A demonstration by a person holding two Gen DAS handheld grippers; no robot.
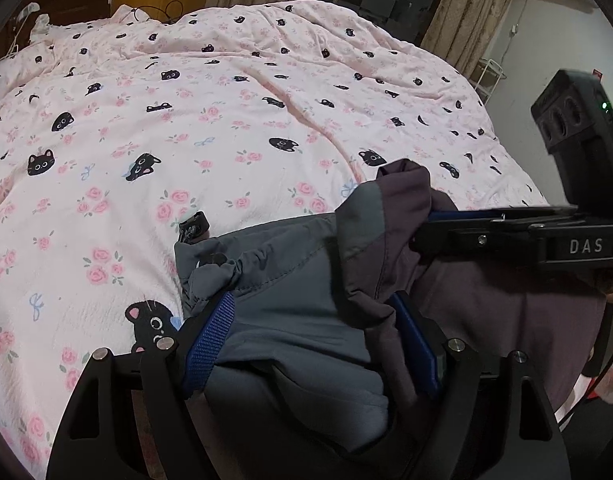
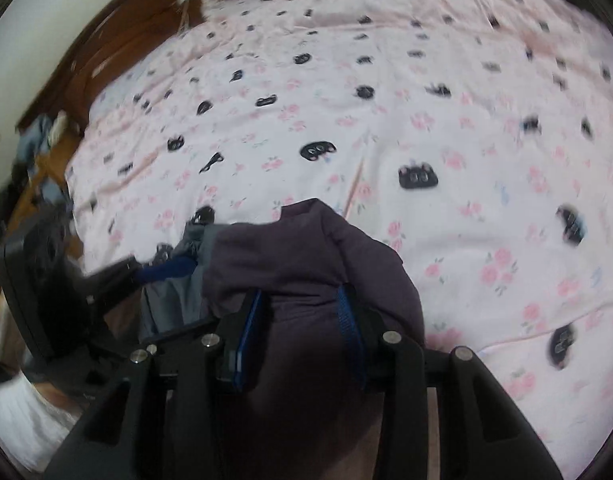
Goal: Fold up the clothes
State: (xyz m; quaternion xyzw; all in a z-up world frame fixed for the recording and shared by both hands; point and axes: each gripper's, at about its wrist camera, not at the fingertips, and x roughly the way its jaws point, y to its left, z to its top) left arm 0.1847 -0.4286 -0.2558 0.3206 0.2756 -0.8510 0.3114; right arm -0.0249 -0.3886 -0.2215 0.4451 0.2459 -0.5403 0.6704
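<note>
Now, left fingers (image 1: 416,346): we saw the blue pads spread wide around a thick bunch of the garment (image 1: 298,304), grey cloth against one pad and purple against the other; they looked pressed into the bundle, so we judged it gripped.
Right fingers (image 2: 348,312): we saw them closed on a purple fold that bulged up between the pads; this view was blurred.
Grippers: the left gripper (image 1: 312,340) sat low over the cloth; the right gripper (image 2: 302,314) reached in from the side, its tips buried in the purple part just beside the left's hold.
Garment: grey and purple, crumpled, with a drawstring toggle (image 1: 196,226) lying just off its edge; it rested near the bed's close edge, partly lifted.
Bed: the pink cat-print quilt (image 1: 234,128) lay beneath, wrinkled.
Risk: we judged the bulky left hold could slip, since padded cloth compresses and slides out.
Risk: with both holds so near, pulling apart could twist the fold crooked.
Risk: the toggle might snag in the quilt.
</note>
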